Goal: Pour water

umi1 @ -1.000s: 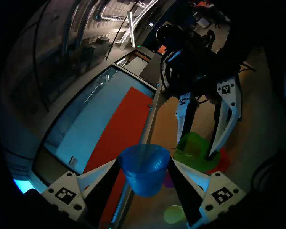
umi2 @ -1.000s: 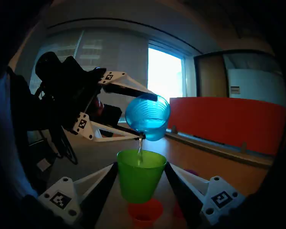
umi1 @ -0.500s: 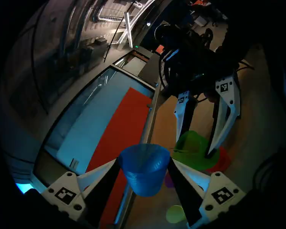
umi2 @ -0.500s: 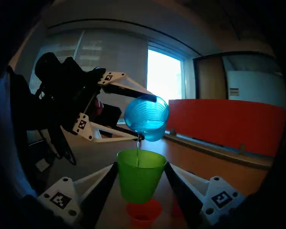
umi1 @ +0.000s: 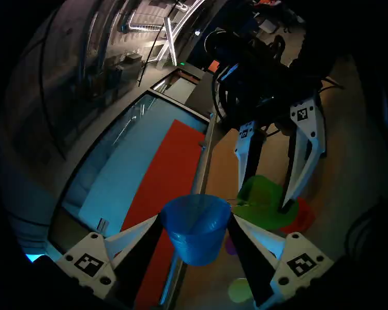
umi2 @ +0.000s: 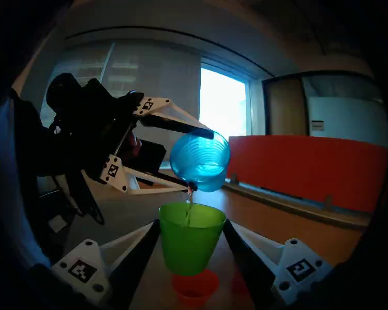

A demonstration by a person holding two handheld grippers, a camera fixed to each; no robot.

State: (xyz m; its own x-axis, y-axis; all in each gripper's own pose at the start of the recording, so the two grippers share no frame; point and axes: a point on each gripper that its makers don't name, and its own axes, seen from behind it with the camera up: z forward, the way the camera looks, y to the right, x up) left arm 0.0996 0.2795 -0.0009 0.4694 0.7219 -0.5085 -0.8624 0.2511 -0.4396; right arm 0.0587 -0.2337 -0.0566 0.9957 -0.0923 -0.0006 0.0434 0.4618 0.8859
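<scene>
Right gripper view, water passing from blue cup to green cup, pour part done.
Table (umi2: 282,225), wooden, under and ahead of both grippers; left gripper (umi1: 195,220), up and ahead of the right one, fingers clamped on either side of the blue cup (umi2: 200,160), which is tipped well over with its mouth toward the right gripper's camera; right gripper (umi2: 190,223), fingers pressed on either side of the green cup (umi2: 190,243), upright and held off the table; orange cup (umi2: 195,290), on the table just below the green one, untouched; water stream (umi2: 189,199), thin, from the blue cup's low lip into the green cup's mouth. Judged state: a shallow pool remains in the blue cup, so emptying it and setting it level are left; fill level of the green cup cannot be told.
</scene>
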